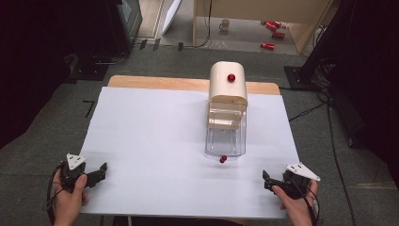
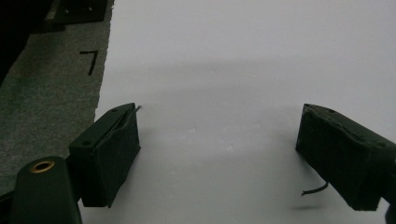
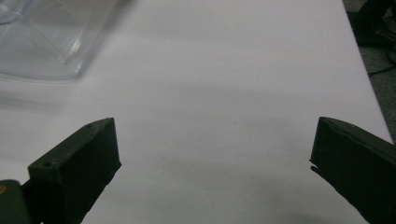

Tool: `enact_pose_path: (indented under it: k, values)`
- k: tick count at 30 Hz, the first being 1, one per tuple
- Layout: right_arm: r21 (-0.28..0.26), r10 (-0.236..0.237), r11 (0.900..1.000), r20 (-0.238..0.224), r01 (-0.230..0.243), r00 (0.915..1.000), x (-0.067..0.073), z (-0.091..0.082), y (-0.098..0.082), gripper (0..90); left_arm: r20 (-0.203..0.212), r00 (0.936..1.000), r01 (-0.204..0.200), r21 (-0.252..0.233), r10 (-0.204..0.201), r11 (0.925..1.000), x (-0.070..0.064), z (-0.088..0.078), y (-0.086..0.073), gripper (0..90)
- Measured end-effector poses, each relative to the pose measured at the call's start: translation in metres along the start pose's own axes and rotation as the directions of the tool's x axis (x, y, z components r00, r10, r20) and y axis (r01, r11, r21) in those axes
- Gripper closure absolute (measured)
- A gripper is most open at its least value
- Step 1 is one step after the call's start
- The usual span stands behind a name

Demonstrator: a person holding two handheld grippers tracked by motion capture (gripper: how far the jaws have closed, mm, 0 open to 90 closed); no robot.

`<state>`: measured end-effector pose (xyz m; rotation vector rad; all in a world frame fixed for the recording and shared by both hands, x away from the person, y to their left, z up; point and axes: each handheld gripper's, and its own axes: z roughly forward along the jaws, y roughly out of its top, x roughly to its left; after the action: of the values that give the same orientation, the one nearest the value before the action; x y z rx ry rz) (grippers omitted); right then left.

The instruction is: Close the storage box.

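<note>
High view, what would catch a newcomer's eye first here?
The cream-lidded clear container stands right of centre on the white table, with a red knob on its lid and a small red ball at its near edge. Both tools, left and right, rest open at the near corners.

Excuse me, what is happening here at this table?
A person holds the left gripper and the right gripper near the front edge of the white table; both are open and empty. Between them, farther back, stands a clear plastic container with a cream lid and red knobs, untouched.
</note>
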<state>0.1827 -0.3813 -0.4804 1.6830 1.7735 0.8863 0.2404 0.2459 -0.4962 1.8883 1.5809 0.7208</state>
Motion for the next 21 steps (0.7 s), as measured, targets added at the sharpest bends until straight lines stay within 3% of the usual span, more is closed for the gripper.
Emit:
enact_pose_path:
  k: [5,15,21]
  values:
    - [-0.014,0.018,1.000,-0.003,-0.018,0.9998,0.015,-0.003,0.006,13.8,0.000,1.0000,0.000,0.000,0.000,1.0000,0.000,0.000,0.000,13.4]
    - [-0.025,-0.009,1.000,-0.025,0.008,0.9996,0.032,-0.005,0.008,14.5,0.000,1.0000,0.001,0.000,-0.001,1.0000,0.000,0.000,0.000,13.4]
    - [-0.047,-0.023,0.999,-0.049,0.021,0.9986,0.050,-0.008,0.012,19.5,0.000,1.0000,0.001,-0.001,-0.001,1.0000,0.000,0.000,0.000,13.4]
